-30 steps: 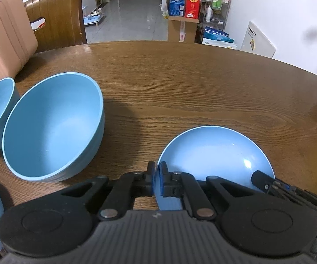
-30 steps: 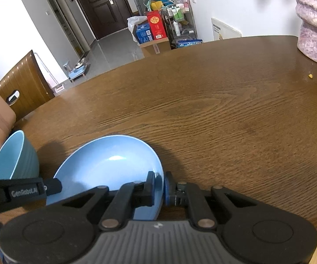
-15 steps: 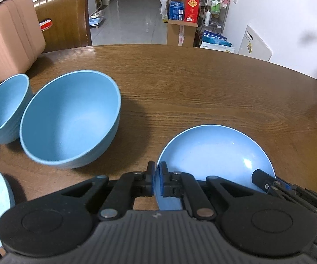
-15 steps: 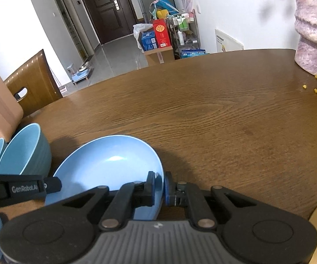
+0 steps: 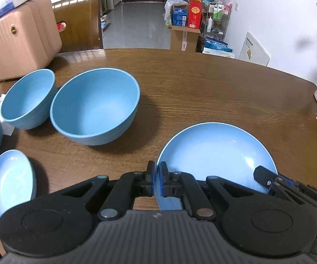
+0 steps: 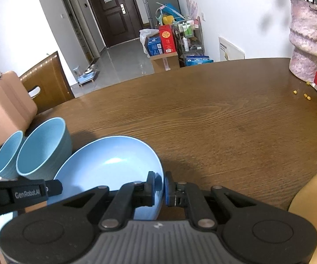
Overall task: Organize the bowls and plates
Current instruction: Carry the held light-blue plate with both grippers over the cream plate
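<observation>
The left gripper (image 5: 156, 181) is held low and roughly level over the wooden table (image 5: 202, 92), its two fingers pinched nearly together on the near left rim of a large blue plate (image 5: 215, 154), which spreads ahead and to the right of the pads. The right gripper (image 6: 159, 187) is posed likewise, and the plate's opposite rim (image 6: 105, 167) is clamped between its closed fingers, so the plate is gripped from both sides; whether it is lifted clear of the table or resting on it cannot be told. The tip of the right gripper is seen at the plate's far right edge in the left wrist view. Ahead and to the left of the left gripper a large blue bowl (image 5: 94, 105) is stood upright, with a smaller blue bowl (image 5: 27, 98) just beside it, and a small blue plate (image 5: 10, 180) lies nearer, well to the left.
</observation>
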`<state>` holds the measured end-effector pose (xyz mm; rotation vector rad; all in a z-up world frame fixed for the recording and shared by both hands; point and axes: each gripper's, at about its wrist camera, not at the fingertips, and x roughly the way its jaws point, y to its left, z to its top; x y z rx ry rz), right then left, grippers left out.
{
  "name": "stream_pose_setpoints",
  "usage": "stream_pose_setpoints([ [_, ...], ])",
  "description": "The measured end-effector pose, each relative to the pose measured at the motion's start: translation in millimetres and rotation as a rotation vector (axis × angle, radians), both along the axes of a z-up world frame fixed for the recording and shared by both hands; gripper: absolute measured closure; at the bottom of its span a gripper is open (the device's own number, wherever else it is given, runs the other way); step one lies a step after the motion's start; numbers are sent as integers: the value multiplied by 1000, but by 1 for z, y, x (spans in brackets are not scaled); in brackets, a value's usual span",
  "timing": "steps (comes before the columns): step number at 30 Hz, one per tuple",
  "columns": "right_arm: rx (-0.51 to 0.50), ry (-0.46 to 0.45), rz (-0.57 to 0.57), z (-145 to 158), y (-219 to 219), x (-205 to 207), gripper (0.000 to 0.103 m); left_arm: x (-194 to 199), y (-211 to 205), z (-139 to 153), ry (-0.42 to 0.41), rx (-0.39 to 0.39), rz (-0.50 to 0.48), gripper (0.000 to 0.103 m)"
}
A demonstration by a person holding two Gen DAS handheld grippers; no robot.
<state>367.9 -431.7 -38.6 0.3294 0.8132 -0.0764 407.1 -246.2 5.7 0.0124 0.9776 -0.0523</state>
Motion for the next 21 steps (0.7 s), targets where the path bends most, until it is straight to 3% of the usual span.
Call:
stream_pose_setpoints([
  [21, -18, -32, 52, 32, 30, -57, 95, -69, 31, 27, -34, -17, 60, 98],
])
